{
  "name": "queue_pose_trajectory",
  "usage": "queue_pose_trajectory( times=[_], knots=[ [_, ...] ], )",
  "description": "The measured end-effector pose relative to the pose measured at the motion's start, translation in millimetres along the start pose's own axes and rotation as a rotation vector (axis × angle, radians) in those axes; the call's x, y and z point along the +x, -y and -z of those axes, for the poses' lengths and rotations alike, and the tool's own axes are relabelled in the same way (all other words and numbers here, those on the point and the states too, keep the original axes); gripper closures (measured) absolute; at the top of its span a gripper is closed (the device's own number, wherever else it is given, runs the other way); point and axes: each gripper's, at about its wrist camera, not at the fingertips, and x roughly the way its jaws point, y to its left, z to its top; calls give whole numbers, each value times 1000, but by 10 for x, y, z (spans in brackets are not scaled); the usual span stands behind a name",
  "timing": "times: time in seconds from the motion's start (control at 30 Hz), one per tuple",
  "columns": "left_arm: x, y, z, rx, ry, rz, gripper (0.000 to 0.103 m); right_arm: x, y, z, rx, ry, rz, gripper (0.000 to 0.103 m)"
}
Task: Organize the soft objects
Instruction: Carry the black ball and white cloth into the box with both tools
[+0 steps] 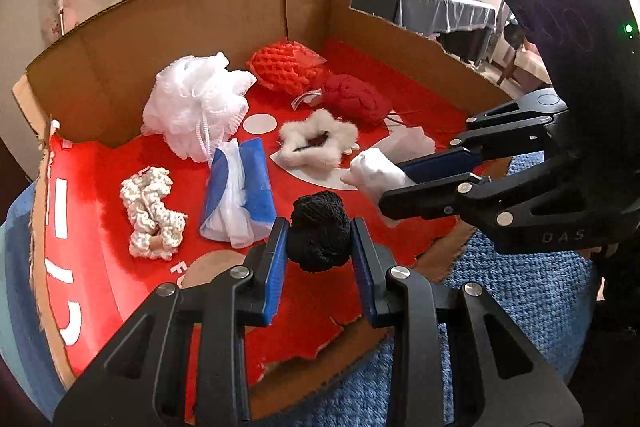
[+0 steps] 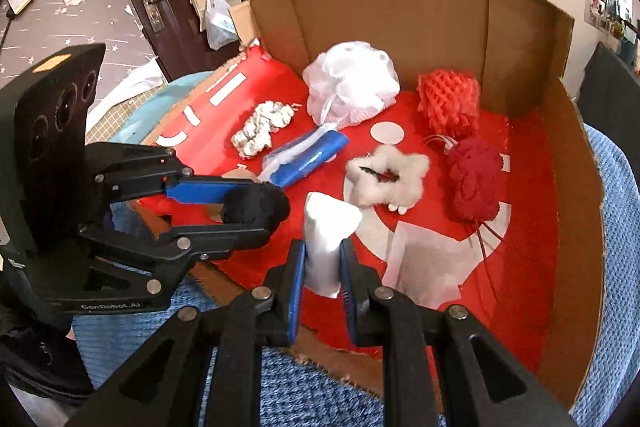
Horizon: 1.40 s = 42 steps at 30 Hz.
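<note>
Your left gripper (image 1: 320, 251) is clamped on a black yarn ball (image 1: 318, 237), held above the front edge of the red box floor (image 1: 120, 227). Your right gripper (image 2: 323, 267) is closed on a white soft roll (image 2: 328, 239), possibly a sponge, over the same edge. On the floor lie a white bath puff (image 1: 196, 107), blue-white bundle (image 1: 236, 195), fluffy white ring (image 1: 318, 143) and red yarn (image 1: 356, 99).

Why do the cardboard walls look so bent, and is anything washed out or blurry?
Left wrist view: the fisheye lens bows the brown cardboard box wall, and window glare bleaches the top right corner. Right wrist view: the same bending, dark corners, and the fluffy white mesh bath pouf is overexposed, losing detail; the small white foam piece stays sharp.
</note>
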Motion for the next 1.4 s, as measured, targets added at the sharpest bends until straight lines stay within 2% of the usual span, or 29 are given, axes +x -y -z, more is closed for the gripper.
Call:
queue_pose_trajectory(
  times=[0.3, 0.57, 1.4],
  knots=[
    [184, 1, -34, 19, -43, 12, 74, 145, 81, -10, 8, -49, -2, 84],
    [222, -18, -32, 22, -48, 10, 74, 189, 115, 4, 11, -73, -6, 81],
    [251, -20, -17, 27, -45, 23, 73, 237, 148, -16, 22, -77, -15, 80]
  ],
)
